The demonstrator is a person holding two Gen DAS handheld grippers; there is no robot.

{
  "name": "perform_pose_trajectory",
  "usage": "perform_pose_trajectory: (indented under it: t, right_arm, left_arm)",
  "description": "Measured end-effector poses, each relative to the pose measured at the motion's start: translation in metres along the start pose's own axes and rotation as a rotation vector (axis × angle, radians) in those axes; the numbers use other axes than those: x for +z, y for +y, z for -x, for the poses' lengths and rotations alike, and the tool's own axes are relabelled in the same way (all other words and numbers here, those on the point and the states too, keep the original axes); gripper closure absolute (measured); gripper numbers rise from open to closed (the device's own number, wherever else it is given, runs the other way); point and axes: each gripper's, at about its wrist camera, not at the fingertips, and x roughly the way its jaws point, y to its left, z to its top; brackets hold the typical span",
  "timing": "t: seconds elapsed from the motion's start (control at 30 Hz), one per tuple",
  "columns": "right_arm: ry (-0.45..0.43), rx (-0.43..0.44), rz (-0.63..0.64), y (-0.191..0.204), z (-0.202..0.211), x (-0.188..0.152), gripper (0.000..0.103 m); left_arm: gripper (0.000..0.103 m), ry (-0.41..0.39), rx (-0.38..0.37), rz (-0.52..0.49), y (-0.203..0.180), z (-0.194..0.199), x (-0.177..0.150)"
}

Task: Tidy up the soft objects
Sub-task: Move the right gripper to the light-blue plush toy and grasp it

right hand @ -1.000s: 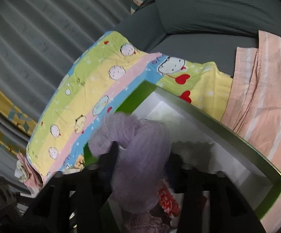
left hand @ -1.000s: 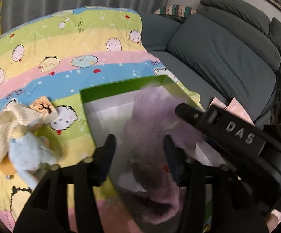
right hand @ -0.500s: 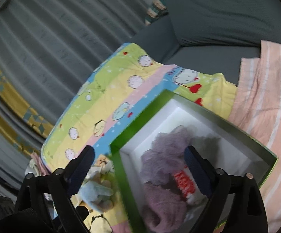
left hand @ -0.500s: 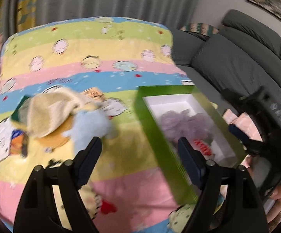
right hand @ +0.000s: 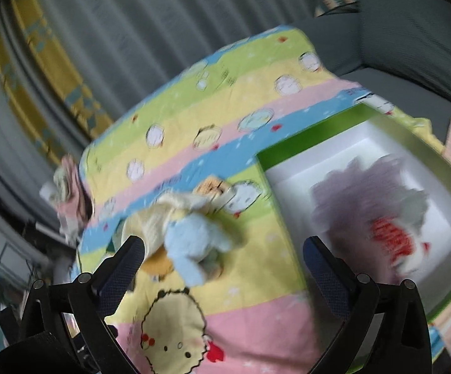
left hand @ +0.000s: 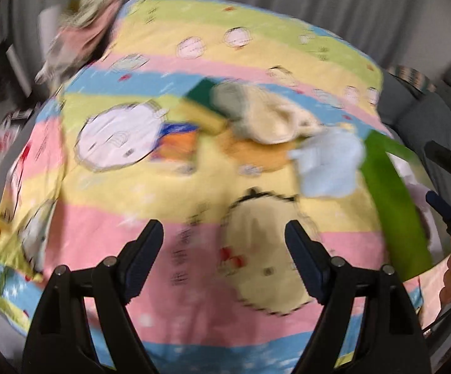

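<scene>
A green box [right hand: 288, 152] with a white inside holds a purple fluffy piece [right hand: 350, 193] and a red-and-white item [right hand: 394, 243]. Left of it, on the striped cartoon blanket [right hand: 256, 327], lie a light blue plush [right hand: 194, 243] and a cream cloth [right hand: 163, 215]. My right gripper [right hand: 224, 244] hangs above the blanket with its jaws opening; the plush lies ahead of them, untouched. My left gripper [left hand: 223, 229] is open over a pink stripe, holding nothing. In its view the blue plush [left hand: 328, 165] and the cream cloth [left hand: 275, 118] lie farther off, with the green box [left hand: 390, 199] to the right.
A green-and-yellow sponge [left hand: 203, 106] and an orange item [left hand: 256, 152] lie by the cream cloth. A pink and grey cloth heap [left hand: 79, 31] sits at the blanket's far left corner. A grey sofa [right hand: 412, 31] lies beyond the box, and curtains [right hand: 116, 31] hang behind.
Both grippers let go of the purple piece, which now lies in the box, and opened wide. Both then swung left, away from the box and over the blanket, the left one farther.
</scene>
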Motion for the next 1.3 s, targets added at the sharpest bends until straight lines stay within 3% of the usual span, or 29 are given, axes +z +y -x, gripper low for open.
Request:
perform_pose_trajectory:
  t: [0.13,0.27,0.4,0.53,0.7,0.77,0.97,1.13,1.3]
  right_arm:
    - [0.099,-0.009,-0.016,0.019,-0.042,-0.017,0.001]
    - [0.121,-0.103,0.058,0.040,-0.075,-0.028,0.001]
    - [0.050,-0.195,0.172,0.057,-0.088,-0.027,0.001]
    - [0.031,-0.220,0.207,0.064,-0.100,-0.021,0.001]
    - [0.083,-0.257,0.284,0.072,-0.128,-0.017,0.015]
    - [0.087,-0.257,0.306,0.072,-0.135,-0.018,0.027]
    - [0.053,-0.255,0.317,0.079,-0.128,-0.021,0.031]
    - [0.043,-0.122,0.275,0.093,-0.091,-0.024,0.031]
    - [0.180,0.160,0.155,0.104,-0.070,-0.046,0.031]
  left_arm:
    - [0.024,0.027,0.009,0.111,0.043,-0.014,-0.008]
    - [0.024,0.037,0.017,0.144,0.062,-0.021,-0.016]
    - [0.024,0.037,0.010,0.156,0.070,-0.024,-0.017]
    - [0.024,0.039,0.001,0.162,0.075,-0.026,-0.016]
    - [0.024,0.042,0.012,0.150,0.077,-0.028,-0.016]
    - [0.024,0.042,0.020,0.142,0.077,-0.028,-0.017]
    - [0.024,0.042,0.020,0.155,0.077,-0.032,-0.016]
    - [0.024,0.033,0.011,0.159,0.076,-0.029,-0.015]
    - [0.024,0.015,-0.005,0.190,0.081,-0.022,-0.013]
